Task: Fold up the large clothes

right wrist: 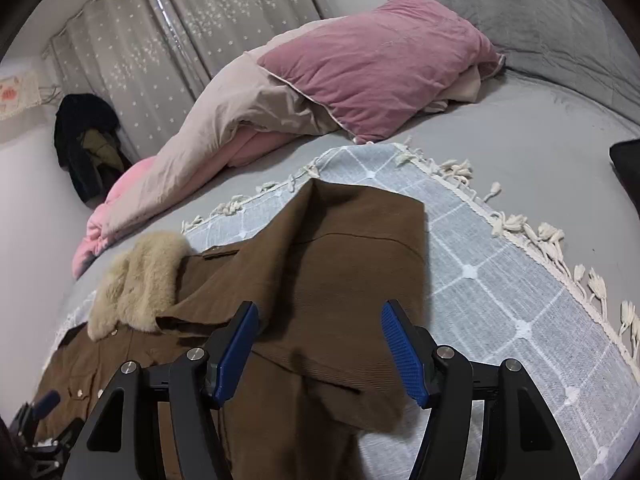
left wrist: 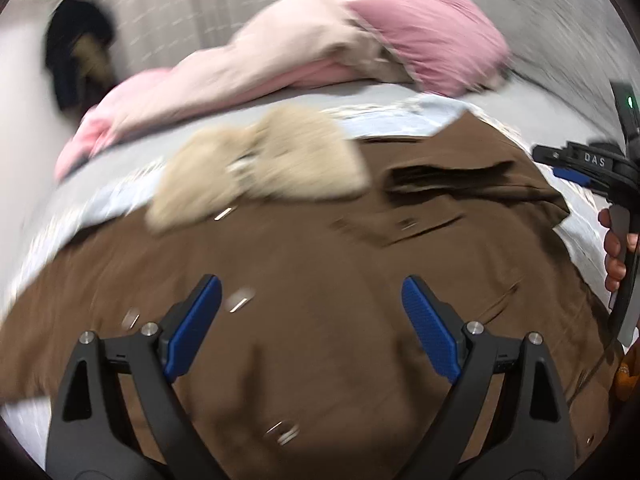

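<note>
A large brown coat (left wrist: 304, 320) with a beige fur collar (left wrist: 260, 168) lies spread on a light blue tasselled blanket on the bed. My left gripper (left wrist: 312, 292) is open and empty just above the coat's middle; this view is motion-blurred. In the right wrist view the coat (right wrist: 340, 280) has one sleeve or side folded over its body, with the fur collar (right wrist: 136, 280) at the left. My right gripper (right wrist: 318, 320) is open and empty over that folded part. The right gripper also shows in the left wrist view (left wrist: 576, 160), held in a hand.
The blue blanket (right wrist: 500, 280) covers a grey bedsheet (right wrist: 540, 132). A pink and beige duvet (right wrist: 248, 120) and a pink pillow (right wrist: 380, 60) lie at the far side. Grey pillows (right wrist: 520, 12) lie at the head. Dark clothes (right wrist: 84, 144) hang by the curtain.
</note>
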The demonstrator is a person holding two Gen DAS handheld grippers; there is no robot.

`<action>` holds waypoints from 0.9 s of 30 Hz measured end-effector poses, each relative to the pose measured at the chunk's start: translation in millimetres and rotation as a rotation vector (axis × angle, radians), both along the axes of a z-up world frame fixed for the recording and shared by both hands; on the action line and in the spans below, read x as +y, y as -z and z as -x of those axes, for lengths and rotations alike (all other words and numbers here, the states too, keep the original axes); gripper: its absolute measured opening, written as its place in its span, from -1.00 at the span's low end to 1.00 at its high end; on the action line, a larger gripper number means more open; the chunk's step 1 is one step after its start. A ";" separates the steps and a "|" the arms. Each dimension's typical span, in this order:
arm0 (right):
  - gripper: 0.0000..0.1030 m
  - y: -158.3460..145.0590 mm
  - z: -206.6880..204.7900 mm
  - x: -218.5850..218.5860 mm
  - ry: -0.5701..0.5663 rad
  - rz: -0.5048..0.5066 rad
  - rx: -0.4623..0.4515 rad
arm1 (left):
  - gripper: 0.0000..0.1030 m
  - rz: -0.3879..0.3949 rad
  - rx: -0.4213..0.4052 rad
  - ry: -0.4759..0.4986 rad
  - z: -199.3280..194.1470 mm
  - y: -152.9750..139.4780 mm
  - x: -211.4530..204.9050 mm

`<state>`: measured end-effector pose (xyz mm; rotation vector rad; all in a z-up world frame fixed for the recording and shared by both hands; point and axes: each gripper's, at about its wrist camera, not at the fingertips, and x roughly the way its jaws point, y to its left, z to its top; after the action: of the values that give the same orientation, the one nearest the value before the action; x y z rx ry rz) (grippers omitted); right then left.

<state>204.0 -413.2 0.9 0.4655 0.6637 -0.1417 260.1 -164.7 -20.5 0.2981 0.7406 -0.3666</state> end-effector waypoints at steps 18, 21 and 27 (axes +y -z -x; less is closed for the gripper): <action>0.26 36.6 22.8 -74.4 0.063 -0.348 -0.054 | 0.73 0.071 0.071 0.211 -63.7 33.1 -185.9; 0.26 39.0 22.2 -75.0 0.066 -0.364 -0.050 | -0.06 0.052 0.060 0.175 -69.1 36.3 -187.8; 0.26 40.1 24.0 -77.5 0.079 -0.368 -0.044 | -0.93 0.172 0.118 0.082 -92.4 5.6 -161.3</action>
<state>180.0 -490.7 -39.2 0.8475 0.6295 -0.0834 352.5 -326.0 -26.1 0.1460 0.8082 -0.5255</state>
